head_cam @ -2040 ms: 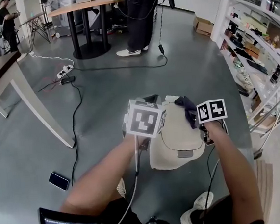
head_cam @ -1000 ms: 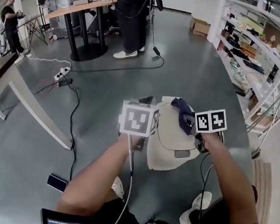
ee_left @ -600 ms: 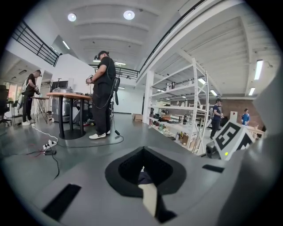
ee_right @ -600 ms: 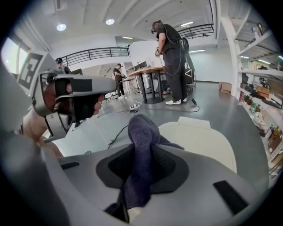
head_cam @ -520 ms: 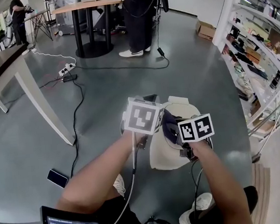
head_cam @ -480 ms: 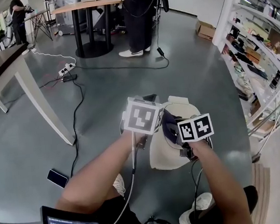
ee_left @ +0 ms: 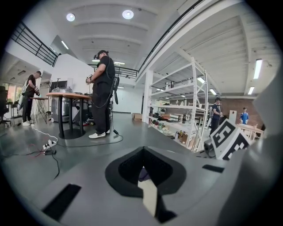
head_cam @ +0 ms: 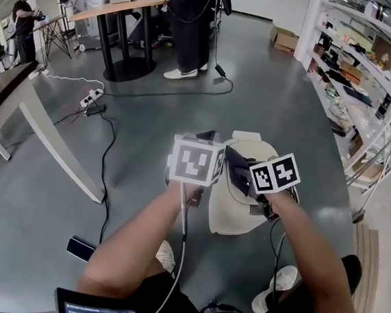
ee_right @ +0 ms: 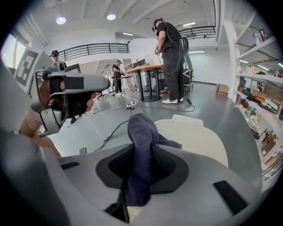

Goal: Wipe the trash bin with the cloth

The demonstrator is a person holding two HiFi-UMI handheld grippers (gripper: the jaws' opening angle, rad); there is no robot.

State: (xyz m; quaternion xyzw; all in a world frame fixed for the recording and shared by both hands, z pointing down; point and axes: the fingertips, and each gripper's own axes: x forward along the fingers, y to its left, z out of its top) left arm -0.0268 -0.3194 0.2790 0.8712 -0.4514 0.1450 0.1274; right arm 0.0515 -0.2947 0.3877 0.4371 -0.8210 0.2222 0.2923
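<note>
right gripper [ee_right: 140,187] clamps purple cloth [ee_right: 141,132] over cream trash bin [ee_right: 199,141]; left gripper [ee_left: 143,178] closed, empty, beside it

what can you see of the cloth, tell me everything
The cloth is dark purple-blue and looks like soft, nubby terry. It is bunched into a thick roll and clamped between the jaws of the right gripper. Its rounded free end sticks up and forward, with a fold trailing to the right, over the cream lid of the trash bin. Whether it presses on the lid is not clear.
</note>
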